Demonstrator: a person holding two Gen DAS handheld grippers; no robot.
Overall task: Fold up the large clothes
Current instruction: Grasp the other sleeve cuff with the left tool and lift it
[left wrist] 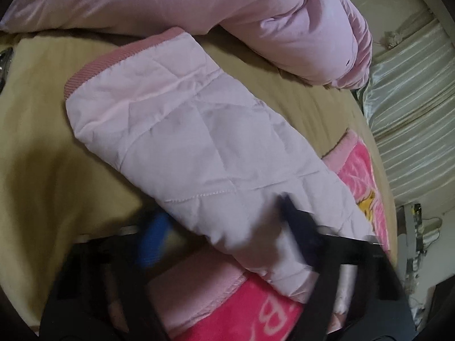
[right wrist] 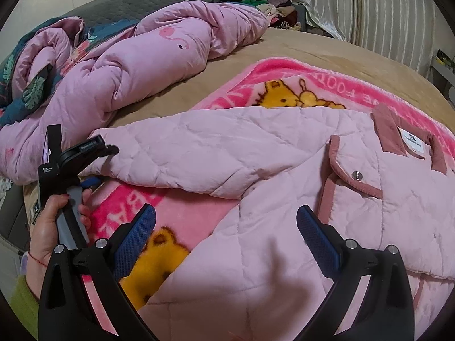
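While the pale pink quilted jacket [right wrist: 284,187] lies spread over a bright pink cartoon blanket [right wrist: 284,85] on a tan bedsheet [right wrist: 176,99], both grippers hover low over it. In the right wrist view the right gripper [right wrist: 226,236] sits at 6 o'clock with its blue-padded fingers [right wrist: 136,238] standing wide apart, nothing between them but the jacket's body below; the pads do not press on the cloth. At 3 o'clock of that view the jacket's darker pink collar [right wrist: 386,133] carries a white label [right wrist: 412,142], and a snap button [right wrist: 356,175] shows on the front flap. One sleeve [right wrist: 176,156] stretches from the jacket's middle toward 9 o'clock, where the left gripper [right wrist: 98,167] meets its cuff end. A person's hand [right wrist: 54,221] grips that tool's handle at 8 o'clock, a green sleeve [right wrist: 22,298] below it.

In the left wrist view the sleeve [left wrist: 184,142] runs from 11 o'clock down to 5 o'clock, its ribbed dusty-pink cuff [left wrist: 113,59] at the far end. The left gripper [left wrist: 224,227] is motion-blurred at 6 o'clock; its blue pad [left wrist: 155,236] lies at one edge of the sleeve and its dark finger [left wrist: 295,227] over the other edge, so the sleeve sits between the jaws. Whether the pads press on it I cannot tell through the blur.

A crumpled lilac duvet [right wrist: 128,65] lies heaped at 10 o'clock in the right wrist view, with a pile of dark clothes [right wrist: 264,2] at 12 o'clock and pale satin curtains [right wrist: 369,8] at 1 o'clock.
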